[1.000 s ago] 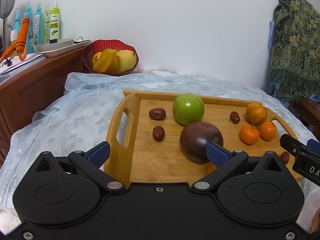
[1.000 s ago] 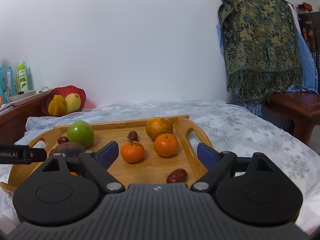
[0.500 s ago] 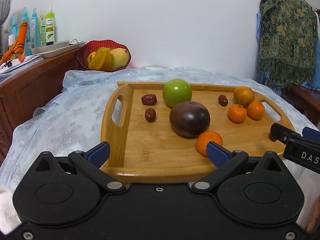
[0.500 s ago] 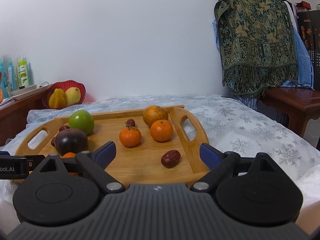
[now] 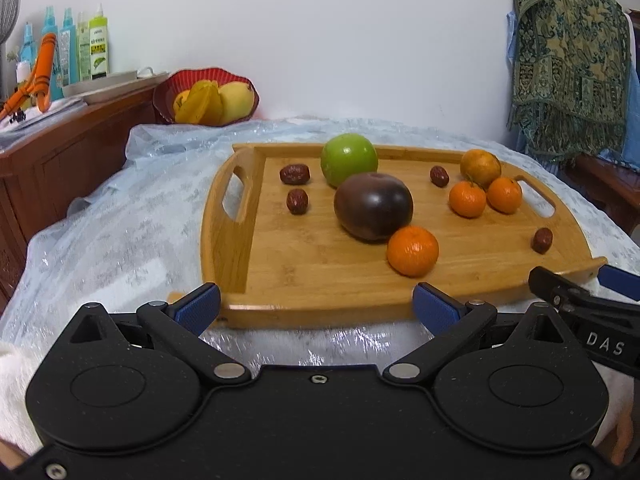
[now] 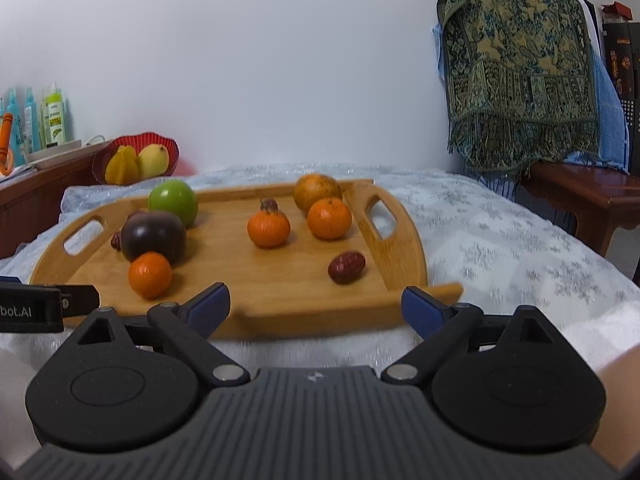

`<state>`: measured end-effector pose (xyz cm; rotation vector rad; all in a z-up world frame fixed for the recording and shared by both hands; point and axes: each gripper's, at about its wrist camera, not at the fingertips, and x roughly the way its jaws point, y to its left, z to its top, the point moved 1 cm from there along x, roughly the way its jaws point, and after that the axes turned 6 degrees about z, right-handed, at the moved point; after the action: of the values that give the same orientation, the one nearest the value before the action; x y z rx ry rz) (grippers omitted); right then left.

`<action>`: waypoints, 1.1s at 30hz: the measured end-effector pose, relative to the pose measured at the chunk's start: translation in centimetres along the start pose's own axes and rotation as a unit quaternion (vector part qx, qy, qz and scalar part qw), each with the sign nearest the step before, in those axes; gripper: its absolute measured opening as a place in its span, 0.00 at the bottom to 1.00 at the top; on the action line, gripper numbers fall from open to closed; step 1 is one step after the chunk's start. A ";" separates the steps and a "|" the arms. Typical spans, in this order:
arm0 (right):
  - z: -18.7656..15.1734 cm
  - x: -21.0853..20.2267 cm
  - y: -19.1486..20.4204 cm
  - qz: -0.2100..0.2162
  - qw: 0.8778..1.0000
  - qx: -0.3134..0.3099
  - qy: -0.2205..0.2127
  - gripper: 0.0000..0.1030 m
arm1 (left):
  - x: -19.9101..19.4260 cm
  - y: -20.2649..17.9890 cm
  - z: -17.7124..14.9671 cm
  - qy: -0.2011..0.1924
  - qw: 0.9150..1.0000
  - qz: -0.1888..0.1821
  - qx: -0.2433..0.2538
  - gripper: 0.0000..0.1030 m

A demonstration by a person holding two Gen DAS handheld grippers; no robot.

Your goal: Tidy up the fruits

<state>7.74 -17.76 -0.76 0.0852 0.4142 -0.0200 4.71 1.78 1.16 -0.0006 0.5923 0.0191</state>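
Note:
A wooden tray (image 5: 320, 280) lies on a pale tablecloth. On it are a green apple (image 5: 349, 163), a dark purple fruit (image 5: 373, 211), a tangerine (image 5: 412, 251) just in front of that, two more tangerines (image 5: 467, 199) beside a larger orange (image 5: 480, 164), and several red dates (image 5: 294, 174). My left gripper (image 5: 316, 306) is open and empty before the tray's near edge. My right gripper (image 6: 316, 304) is also open and empty at the near right corner, with one date (image 6: 346, 267) ahead of it. Each gripper shows at the edge of the other's view.
A red basket (image 5: 164, 100) with yellow fruits stands at the back left beside a wooden cabinet (image 5: 60, 152) carrying bottles (image 5: 96, 48). A patterned cloth (image 5: 568, 60) hangs at the right over a wooden side table (image 6: 580, 188).
Both grippers have drawn back from over the tray to its near edge. The near tangerine, once hidden by my left finger, is now in full view.

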 end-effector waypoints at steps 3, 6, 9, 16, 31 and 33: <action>-0.5 0.1 0.0 -0.003 1.000 -0.002 0.009 0.97 | 0.1 -0.1 -0.4 0.007 1.000 -0.001 -0.001 0.99; -0.9 0.1 -0.1 -0.005 1.000 -0.003 0.017 0.97 | 0.0 -0.1 -0.6 0.011 1.000 -0.003 -0.001 0.99; -1.2 0.3 -0.3 -0.009 1.000 -0.004 0.023 0.97 | 0.1 -0.3 -0.8 0.016 1.000 -0.003 0.000 0.99; -1.6 0.9 -0.7 -0.014 0.999 -0.008 0.033 0.97 | 0.7 -0.7 -1.4 0.042 0.999 0.002 0.005 0.99; -1.9 1.8 -0.4 -0.026 0.998 -0.029 0.046 1.00 | 2.1 -1.4 -1.6 0.066 0.997 0.022 0.023 1.00; -1.9 1.9 -0.4 -0.026 0.998 -0.030 0.047 1.00 | 2.1 -1.4 -1.6 0.066 0.997 0.024 0.024 1.00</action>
<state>8.74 -17.97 -3.26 0.0159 0.5115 -0.0554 5.58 0.40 -1.41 0.0597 0.7255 0.0510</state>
